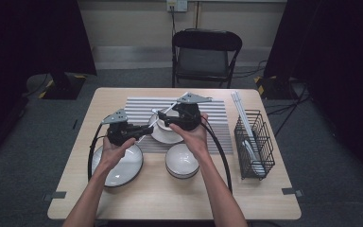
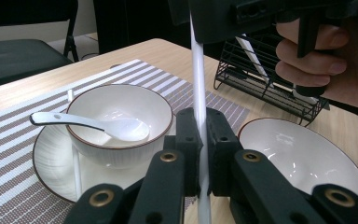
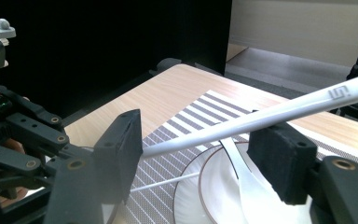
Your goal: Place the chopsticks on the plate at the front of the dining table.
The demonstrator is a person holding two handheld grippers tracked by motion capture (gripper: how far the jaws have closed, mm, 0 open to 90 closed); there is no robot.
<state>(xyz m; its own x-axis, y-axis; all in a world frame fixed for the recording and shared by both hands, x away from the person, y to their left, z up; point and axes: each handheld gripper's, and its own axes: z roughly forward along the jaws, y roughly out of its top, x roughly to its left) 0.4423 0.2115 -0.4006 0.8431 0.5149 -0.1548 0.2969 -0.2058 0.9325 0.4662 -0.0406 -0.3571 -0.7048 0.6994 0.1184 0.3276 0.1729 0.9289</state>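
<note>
While your left gripper (image 2: 204, 154) stays out of question as to grip, its two pads being pressed flat against a white chopstick (image 2: 199, 93), your right gripper (image 3: 205, 158) stands wide: the same chopstick (image 3: 261, 119) passes between its pads, lying across the top corner of one, with clear daylight to the other. No earlier picture bears on how those jaws came there.

In the high view both grippers meet above the striped placemat (image 1: 137, 106), the left gripper (image 1: 144, 130) pointing toward the right gripper (image 1: 168, 118), over the small bowl (image 1: 170, 132) that sits on a saucer. From the left gripper view that bowl (image 2: 121, 121) holds a white spoon (image 2: 93, 125), its handle overhanging the rim toward the mat; a second chopstick (image 2: 76, 154) lies across the saucer (image 2: 51, 163) beside the bowl.

Room to move: near your wrists stand a wide bowl (image 1: 123, 168) on the left and a smaller bowl (image 1: 182, 161) at centre, both close under your hands. The wire basket (image 1: 254, 144) stands near the table's right edge, well apart from the grippers, with white sticks leaning out of it. The front strip of the table (image 1: 170, 198) is bare wood between your forearms.
</note>
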